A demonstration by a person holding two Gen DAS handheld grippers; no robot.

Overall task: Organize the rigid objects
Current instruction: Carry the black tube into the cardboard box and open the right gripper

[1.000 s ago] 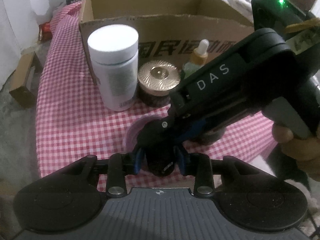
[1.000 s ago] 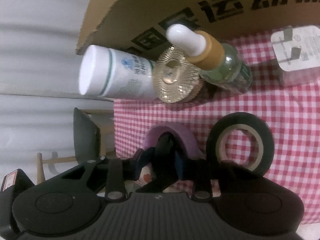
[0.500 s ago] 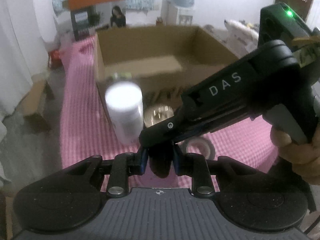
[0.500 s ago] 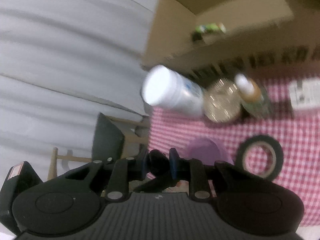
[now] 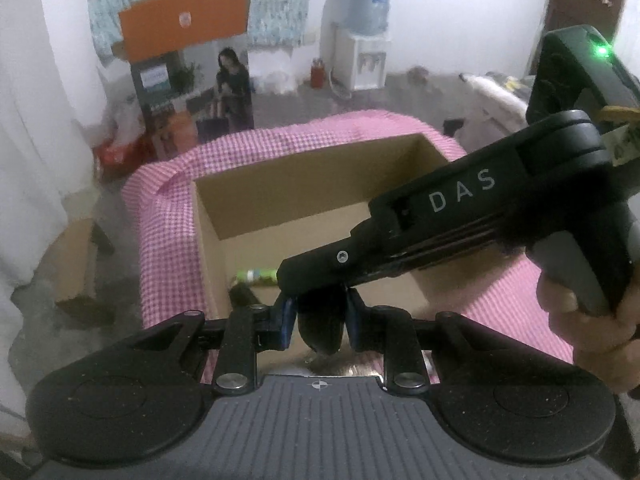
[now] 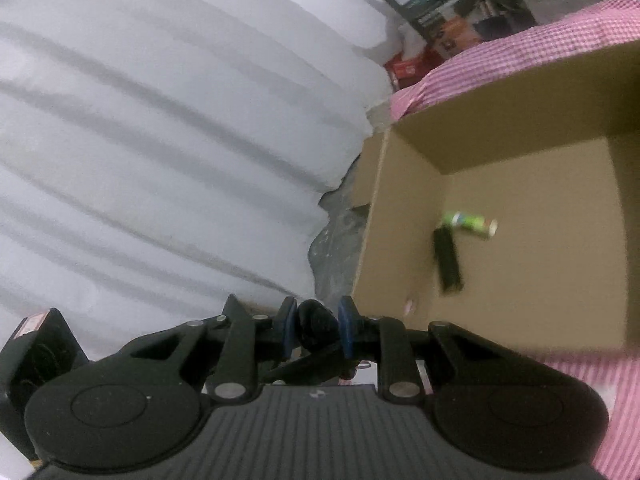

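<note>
White letters "DAS" on side of the black right gripper (image 5: 320,304); no other legible txt.

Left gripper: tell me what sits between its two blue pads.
A small black rounded object, pinched between the left gripper's pads, shown in the left wrist view. The right gripper seems to pinch it too.

Water dispenser (image 5: 365,32); white curtain (image 6: 160,120).
</note>
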